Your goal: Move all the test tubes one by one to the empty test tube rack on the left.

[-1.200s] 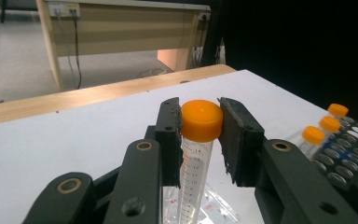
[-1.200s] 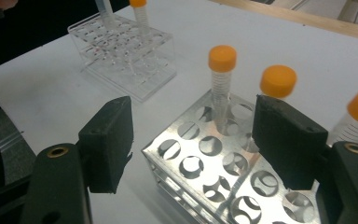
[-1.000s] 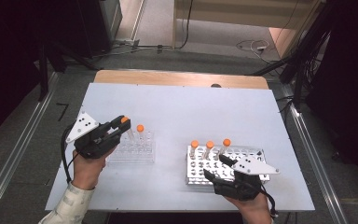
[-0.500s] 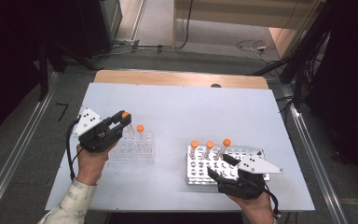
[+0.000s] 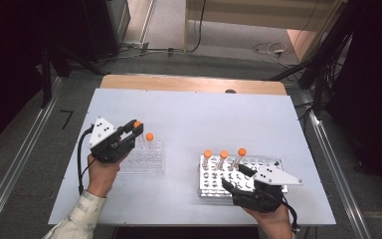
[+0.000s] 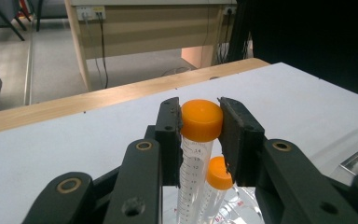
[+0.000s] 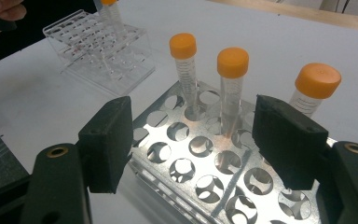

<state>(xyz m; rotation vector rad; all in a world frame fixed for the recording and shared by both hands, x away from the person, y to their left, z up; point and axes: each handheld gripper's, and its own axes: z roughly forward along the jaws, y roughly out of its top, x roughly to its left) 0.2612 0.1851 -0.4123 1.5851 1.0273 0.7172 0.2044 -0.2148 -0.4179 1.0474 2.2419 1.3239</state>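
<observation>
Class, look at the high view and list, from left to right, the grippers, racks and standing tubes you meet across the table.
left gripper shut on a capped tube → second tube in the clear rack → three orange-capped tubes in the metal rack → right gripper, jaws open.

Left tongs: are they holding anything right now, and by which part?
Yes. The left tongs are shut on a tube, gripping it by its orange cap. The right tongs are open and hold nothing.
</observation>
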